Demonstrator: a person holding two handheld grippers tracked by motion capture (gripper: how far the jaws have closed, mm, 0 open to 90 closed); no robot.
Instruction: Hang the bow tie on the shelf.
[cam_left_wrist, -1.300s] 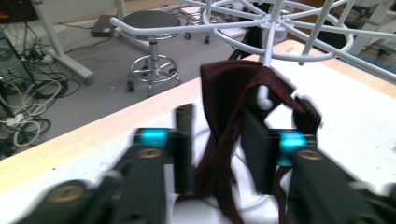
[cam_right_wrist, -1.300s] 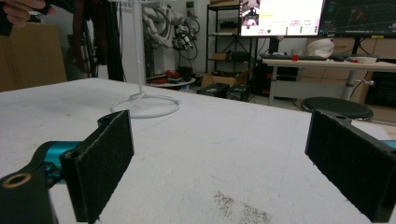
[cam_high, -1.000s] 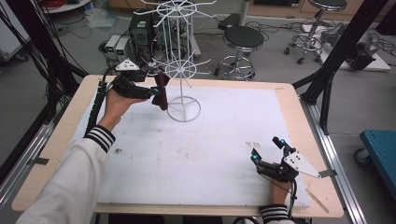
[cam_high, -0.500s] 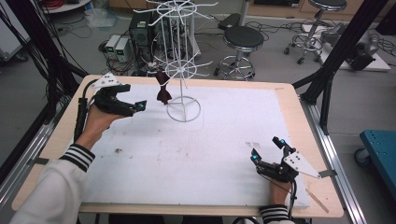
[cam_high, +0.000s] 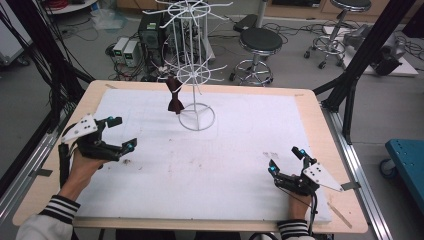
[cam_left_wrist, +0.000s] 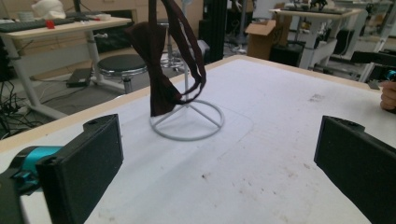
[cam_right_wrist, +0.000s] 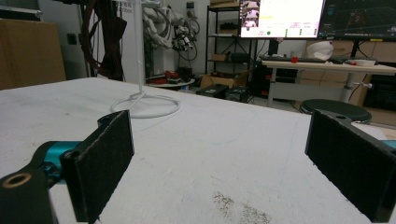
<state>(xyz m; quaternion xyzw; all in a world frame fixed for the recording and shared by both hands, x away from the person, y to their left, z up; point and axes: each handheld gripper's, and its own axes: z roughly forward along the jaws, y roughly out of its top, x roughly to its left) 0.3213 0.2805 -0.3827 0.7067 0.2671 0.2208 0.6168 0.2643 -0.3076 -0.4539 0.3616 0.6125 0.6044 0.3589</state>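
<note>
The left gripper (cam_high: 119, 134) stands with jaws apart and empty at the table's left edge, well clear of the dark bow tie (cam_high: 174, 98) hanging on the white wire rack (cam_high: 196, 75). The right gripper (cam_high: 287, 161) rests with jaws spread, empty, at the near right. By my judgement the hanging step is complete; the next move calls only for parking both hands.

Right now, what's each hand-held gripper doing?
Left hand-held gripper: open, holding nothing, its jaws having just opened.
Right hand-held gripper: open, holding nothing.
</note>
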